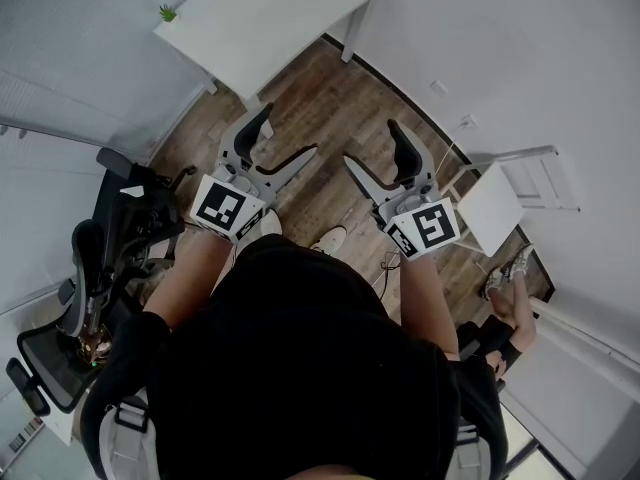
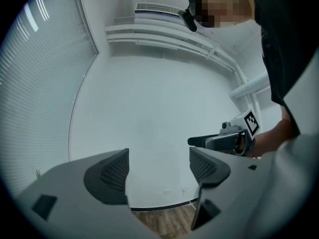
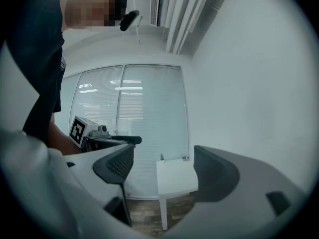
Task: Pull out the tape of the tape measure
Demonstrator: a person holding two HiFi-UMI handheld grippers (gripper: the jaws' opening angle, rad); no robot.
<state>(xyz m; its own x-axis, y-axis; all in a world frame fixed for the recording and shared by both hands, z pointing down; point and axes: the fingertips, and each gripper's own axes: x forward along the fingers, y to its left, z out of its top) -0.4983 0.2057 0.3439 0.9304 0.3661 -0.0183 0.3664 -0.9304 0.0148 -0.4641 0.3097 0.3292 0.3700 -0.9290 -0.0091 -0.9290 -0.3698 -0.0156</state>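
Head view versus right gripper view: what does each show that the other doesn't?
Only the head view shows the black office chair and the person's shoes. Only the right gripper view shows the white rails at the ceiling. Both show the white table with its small plant, the left gripper and the right gripper, both open and empty. Neither shows a tape measure.
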